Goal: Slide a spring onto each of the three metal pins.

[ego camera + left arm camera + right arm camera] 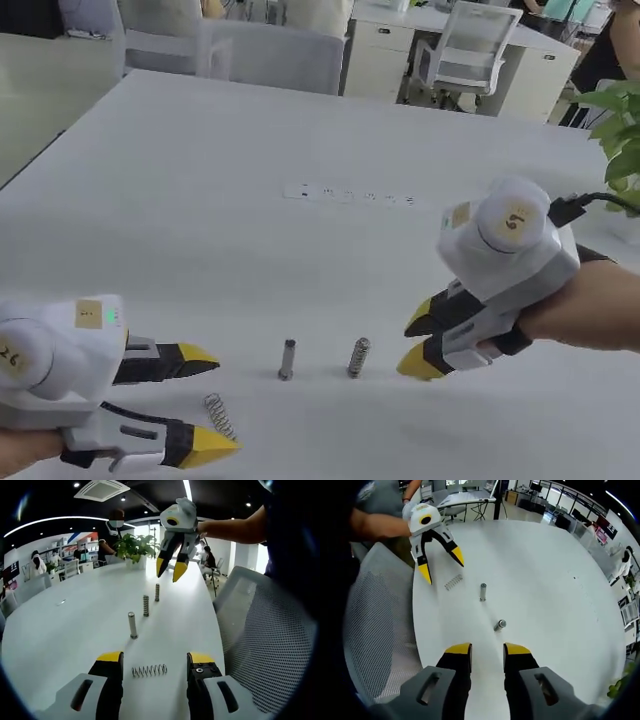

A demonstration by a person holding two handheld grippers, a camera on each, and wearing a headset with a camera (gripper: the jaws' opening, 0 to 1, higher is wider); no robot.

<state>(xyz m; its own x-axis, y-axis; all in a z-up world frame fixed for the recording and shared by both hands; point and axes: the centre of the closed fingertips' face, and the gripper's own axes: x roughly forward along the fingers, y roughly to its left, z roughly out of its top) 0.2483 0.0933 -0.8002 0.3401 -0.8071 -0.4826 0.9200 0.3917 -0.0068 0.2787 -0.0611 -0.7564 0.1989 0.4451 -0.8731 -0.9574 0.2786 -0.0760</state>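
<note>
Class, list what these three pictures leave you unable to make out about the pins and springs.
- Head view: the third pin is hidden behind the right claw.
- Right gripper view: the middle pin is seen almost end-on, too small to judge its spring.
- Left gripper view: the third pin is too small to tell whether its spring sits fully down.

The right tool point(411, 349) hides one pin point(157, 592) (head view).
</note>
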